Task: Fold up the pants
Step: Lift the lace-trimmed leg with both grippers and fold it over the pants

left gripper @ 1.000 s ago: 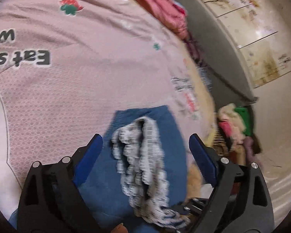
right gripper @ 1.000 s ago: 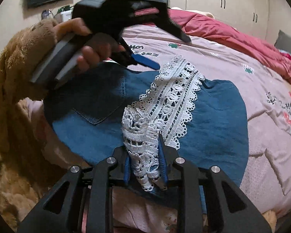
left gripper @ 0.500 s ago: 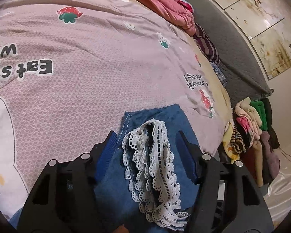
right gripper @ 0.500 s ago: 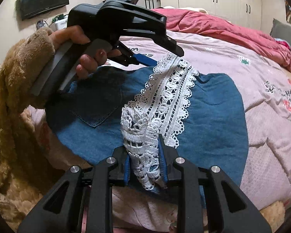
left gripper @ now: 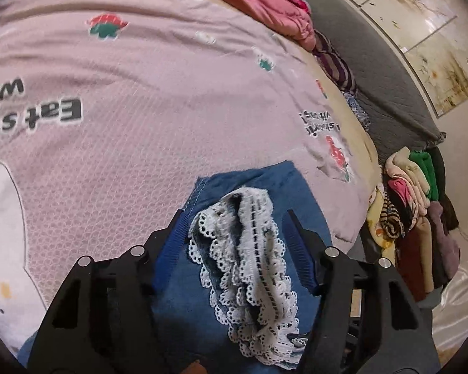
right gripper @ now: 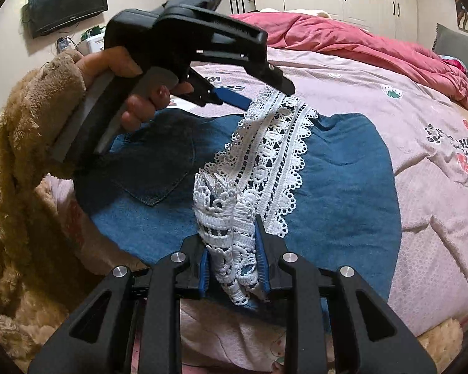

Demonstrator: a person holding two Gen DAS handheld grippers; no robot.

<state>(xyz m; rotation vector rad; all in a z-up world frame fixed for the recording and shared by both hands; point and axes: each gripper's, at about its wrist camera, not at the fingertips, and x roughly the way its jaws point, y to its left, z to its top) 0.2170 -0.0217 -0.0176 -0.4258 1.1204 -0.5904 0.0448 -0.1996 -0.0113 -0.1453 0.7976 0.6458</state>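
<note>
We see blue denim pants (right gripper: 343,180) lying flat on the pink bedspread (right gripper: 421,249), near its front edge, long axis running left to right in the right wrist view, heart-shaped pocket toward the left end. A white lace strip (right gripper: 265,159) crosses them diagonally from near centre up to far. The right gripper (right gripper: 234,268) is pressed together, pinching the bunched near end of the lace. The left gripper (left gripper: 234,243), held in a hand (right gripper: 131,93) with a fuzzy tan sleeve (right gripper: 25,162), sits half spread around the far end of the lace; we cannot tell if its pads touch it. Bedspread print reads "Eat" plus cut-off words, upside down in the left wrist view; smaller script by a strawberry is unreadable. A red quilt (right gripper: 358,43) lies far.
</note>
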